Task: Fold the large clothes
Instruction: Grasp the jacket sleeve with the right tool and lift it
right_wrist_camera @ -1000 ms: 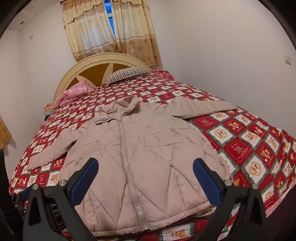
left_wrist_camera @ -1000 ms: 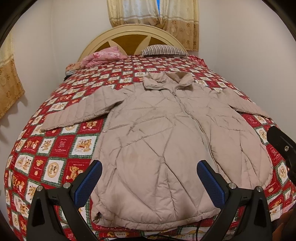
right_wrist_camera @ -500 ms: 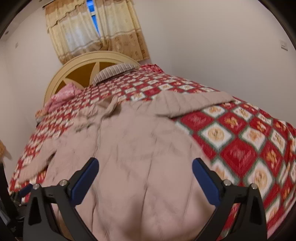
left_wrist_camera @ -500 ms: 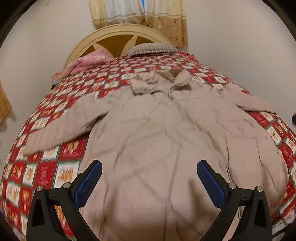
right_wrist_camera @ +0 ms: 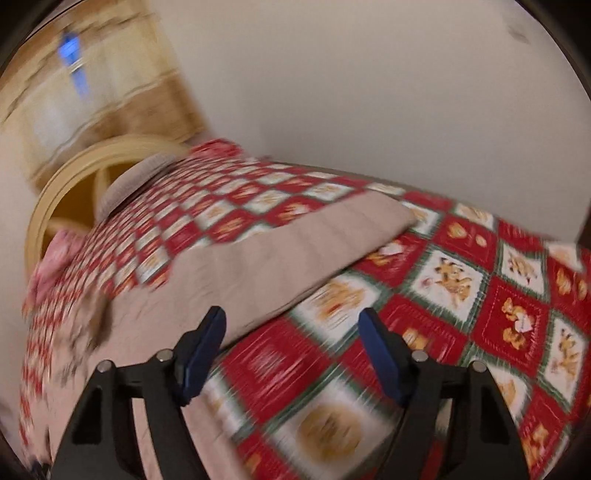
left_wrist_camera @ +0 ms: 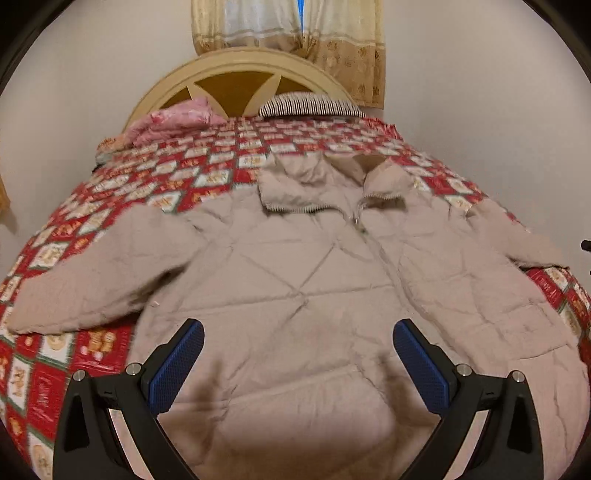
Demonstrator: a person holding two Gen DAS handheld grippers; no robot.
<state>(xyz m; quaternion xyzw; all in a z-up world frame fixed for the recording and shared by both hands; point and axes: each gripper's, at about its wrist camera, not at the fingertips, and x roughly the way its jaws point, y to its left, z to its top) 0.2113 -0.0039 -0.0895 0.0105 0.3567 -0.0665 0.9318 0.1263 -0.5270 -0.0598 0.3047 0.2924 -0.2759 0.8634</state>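
A large beige quilted jacket [left_wrist_camera: 303,280] lies flat and zipped on the bed, collar toward the headboard, sleeves spread out. My left gripper [left_wrist_camera: 297,354] is open and empty, low over the jacket's lower front. My right gripper [right_wrist_camera: 291,339] is open and empty, hovering over the bedspread just beside the jacket's right sleeve [right_wrist_camera: 295,251]. The sleeve's cuff lies ahead and to the right of the fingers. The right wrist view is blurred by motion.
The bed has a red, white and green patterned bedspread [right_wrist_camera: 480,295]. A cream arched headboard [left_wrist_camera: 243,70], a striped pillow [left_wrist_camera: 310,105] and a pink pillow [left_wrist_camera: 177,122] are at the far end. Curtains [left_wrist_camera: 288,33] hang behind. White walls flank the bed.
Both grippers have moved forward and lower over the bed. The right gripper has swung right, from the jacket's body to its right sleeve. The jacket has not moved.
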